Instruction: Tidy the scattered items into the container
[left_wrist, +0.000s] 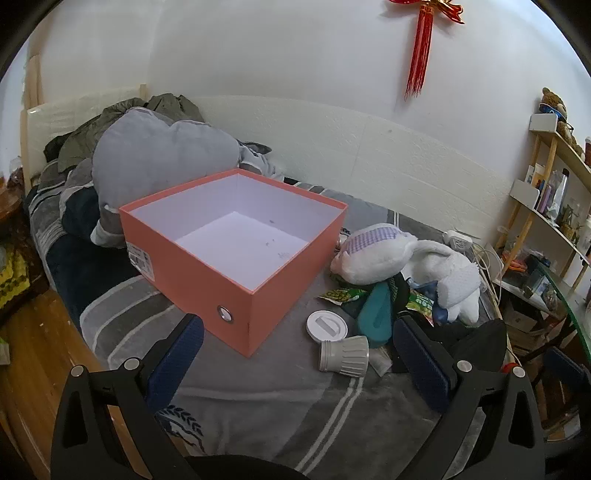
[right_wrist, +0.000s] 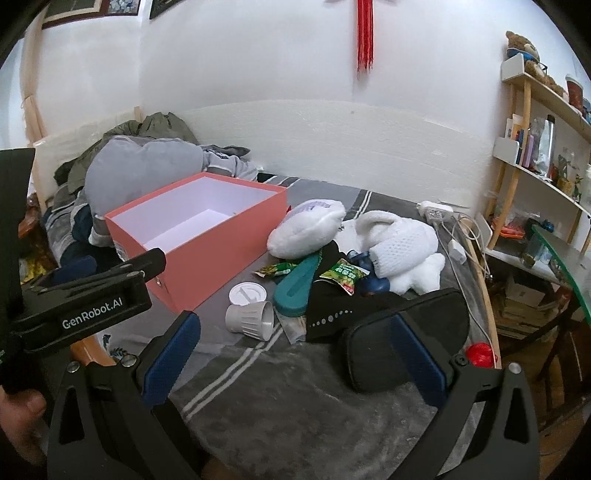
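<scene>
Hovering with their blue-padded jaws spread and nothing between them, the right gripper (right_wrist: 295, 350) and the left gripper (left_wrist: 297, 354) face a heap of clutter on the grey striped bedspread (right_wrist: 295, 406). Nearest the right gripper, a black pouch (right_wrist: 402, 339) lies against its right finger, close enough for that hand to take first. Just beyond, a ribbed grey cup (right_wrist: 251, 319) lies tipped on its side, mouth toward the right, beside a white round lid (right_wrist: 247, 293); the left gripper sees both slightly right of its centre line. Further back, a teal case (right_wrist: 297, 290) runs lengthwise away from the cameras, among green snack packets (right_wrist: 341, 275) and under a white plush rabbit (right_wrist: 391, 243). The orange box (left_wrist: 236, 251), open-topped and empty, stands to the left of the heap, so each item likely travels leftward.
</scene>
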